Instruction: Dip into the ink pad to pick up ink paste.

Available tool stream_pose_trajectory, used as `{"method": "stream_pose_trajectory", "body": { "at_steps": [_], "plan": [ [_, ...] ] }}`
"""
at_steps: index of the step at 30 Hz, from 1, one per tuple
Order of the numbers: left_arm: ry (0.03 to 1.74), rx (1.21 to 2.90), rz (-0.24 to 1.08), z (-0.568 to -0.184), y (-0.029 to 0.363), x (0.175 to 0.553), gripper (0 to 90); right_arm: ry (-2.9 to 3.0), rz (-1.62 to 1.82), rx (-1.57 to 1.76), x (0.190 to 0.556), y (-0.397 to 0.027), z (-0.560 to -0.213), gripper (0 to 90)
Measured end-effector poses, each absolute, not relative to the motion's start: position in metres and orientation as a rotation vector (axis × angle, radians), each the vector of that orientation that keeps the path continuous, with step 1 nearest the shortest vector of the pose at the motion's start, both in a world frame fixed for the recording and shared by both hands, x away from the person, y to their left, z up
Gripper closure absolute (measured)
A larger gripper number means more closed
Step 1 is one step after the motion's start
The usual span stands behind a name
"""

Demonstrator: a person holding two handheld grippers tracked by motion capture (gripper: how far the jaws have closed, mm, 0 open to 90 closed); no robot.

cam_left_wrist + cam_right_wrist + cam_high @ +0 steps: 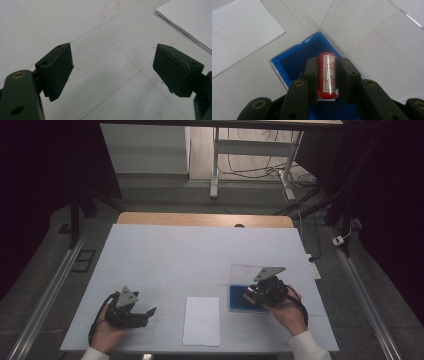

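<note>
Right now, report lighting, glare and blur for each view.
High view: dim and dark at the sides, the white table evenly lit, fine detail soft. Left gripper view: jaws sharp, the paper sheet pale. Right gripper view: a glare streak runs down the red cylinder, the clear lid reflects faintly, and near gripper parts blur.

You've got a small red cylinder (327, 75) with a white label bearing red markings, its glossy wall catching the light. It lies along the line of your right tongs (327, 80), clamped between the two black pads, one end toward the camera. It sits over the blue box (294, 56), a shallow open tray with a dark blue felt-like lining and bright blue rim. The box's clear lid (372, 42) lies folded back flat on the counter, joined at the far edge
</note>
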State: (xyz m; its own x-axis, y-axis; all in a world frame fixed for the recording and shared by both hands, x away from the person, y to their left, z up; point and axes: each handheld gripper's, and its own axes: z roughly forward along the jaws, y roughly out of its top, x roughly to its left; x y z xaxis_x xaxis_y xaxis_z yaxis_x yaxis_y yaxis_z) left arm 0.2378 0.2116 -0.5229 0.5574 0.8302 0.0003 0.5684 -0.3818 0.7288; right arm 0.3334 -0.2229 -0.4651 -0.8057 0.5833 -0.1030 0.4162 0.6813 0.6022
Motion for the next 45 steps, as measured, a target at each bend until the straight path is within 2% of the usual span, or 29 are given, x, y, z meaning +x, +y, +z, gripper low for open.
{"method": "stream_pose_trajectory", "body": {
  "at_steps": [45],
  "plan": [
    [1.134, 2.084, 0.493, -0.5211, 0.2122, 0.2338, 16.8, 2.631, 0.750, 0.790, 0.3343, -0.2170, -0.4726, 71.2]
  ]
}}
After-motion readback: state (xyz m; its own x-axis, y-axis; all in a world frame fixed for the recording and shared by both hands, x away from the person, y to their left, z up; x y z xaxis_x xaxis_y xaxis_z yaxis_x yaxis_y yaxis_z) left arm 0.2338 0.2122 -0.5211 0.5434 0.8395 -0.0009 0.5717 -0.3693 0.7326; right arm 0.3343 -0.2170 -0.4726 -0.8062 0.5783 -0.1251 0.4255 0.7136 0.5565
